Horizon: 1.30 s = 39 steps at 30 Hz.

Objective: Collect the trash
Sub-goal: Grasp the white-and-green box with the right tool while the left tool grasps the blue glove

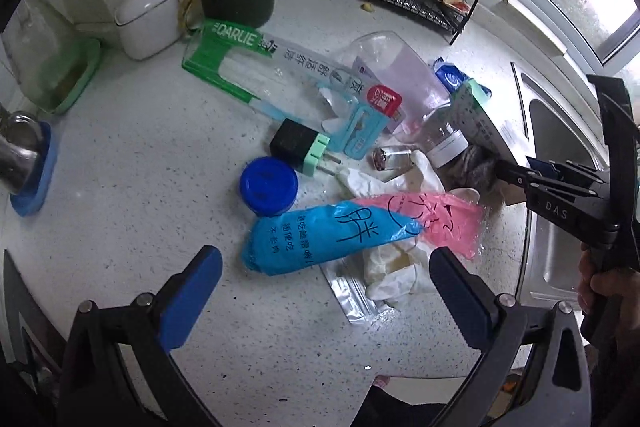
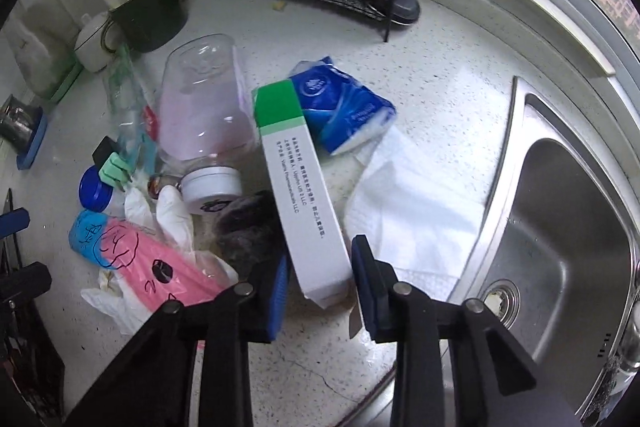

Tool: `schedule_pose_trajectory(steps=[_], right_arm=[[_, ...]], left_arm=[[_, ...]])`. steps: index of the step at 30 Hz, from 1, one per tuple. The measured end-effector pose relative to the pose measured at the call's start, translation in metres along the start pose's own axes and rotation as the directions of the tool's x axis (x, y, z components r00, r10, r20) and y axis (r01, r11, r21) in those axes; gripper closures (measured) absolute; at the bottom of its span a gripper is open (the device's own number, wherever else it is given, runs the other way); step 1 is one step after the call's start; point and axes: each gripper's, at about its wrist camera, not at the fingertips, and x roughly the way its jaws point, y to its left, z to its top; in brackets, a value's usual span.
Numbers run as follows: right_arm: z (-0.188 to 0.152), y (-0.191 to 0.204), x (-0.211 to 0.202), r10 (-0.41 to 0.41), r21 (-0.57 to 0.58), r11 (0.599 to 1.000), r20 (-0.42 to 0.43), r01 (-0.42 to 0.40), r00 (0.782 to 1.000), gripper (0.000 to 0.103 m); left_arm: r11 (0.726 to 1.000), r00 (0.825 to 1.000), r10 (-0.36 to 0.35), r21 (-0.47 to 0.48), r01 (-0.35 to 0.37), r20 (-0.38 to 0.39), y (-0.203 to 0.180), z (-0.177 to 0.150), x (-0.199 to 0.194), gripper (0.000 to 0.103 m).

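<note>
Closing on the near end of the white-and-green carton (image 2: pixel 298 183), your right gripper (image 2: pixel 320 287) has its fingers (image 2: pixel 276 291) on either side of that end, and they look to be pinching it or just about to; whether both pads truly press I cannot tell for sure. The carton lies slantwise on the speckled tabletop (image 2: pixel 440 75), its far green end resting against the blue tissue pack (image 2: pixel 344 111), with a white paper towel (image 2: pixel 408 203) beside it near the sink (image 2: pixel 560 227).

Expect the carton to be light and probably empty, stiff along its length but easy to crush across its thin faces. Take it across the narrow width near the end, gently, and watch it swing as it lifts.

Your left gripper (image 1: pixel 324 279) hangs with fingers (image 1: pixel 200 279) spread wide and nothing between them, above the blue-and-pink plastic bag (image 1: pixel 332 235). That bag is soft, slippery and limp, so pinch a fold at its middle. The clear plastic jar (image 2: pixel 204 107) nearby is light, smooth, and likely to roll.
</note>
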Motion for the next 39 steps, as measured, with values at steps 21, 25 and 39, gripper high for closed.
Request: schedule_pose_trajectory(steps=[21, 25, 39], right_arm=[[-0.039, -0.024, -0.09, -0.01, 0.135, 0.991, 0.147, -0.01, 0.989, 0.079], [-0.052, -0.03, -0.081, -0.004, 0.168, 0.986, 0.11, -0.014, 0.994, 0.08], [-0.06, -0.023, -0.088, 0.036, 0.174, 0.983, 0.122, -0.057, 0.992, 0.08]], left_arm=[[0.911, 0.996, 0.029, 0.413, 0.009, -0.085, -0.045, 0.02, 0.051, 0.0], [0.93, 0.994, 0.008, 0.366, 0.032, -0.109, -0.038, 0.03, 0.061, 0.015], [0.915, 0.992, -0.003, 0.4, 0.052, -0.123, -0.056, 0.041, 0.067, 0.075]])
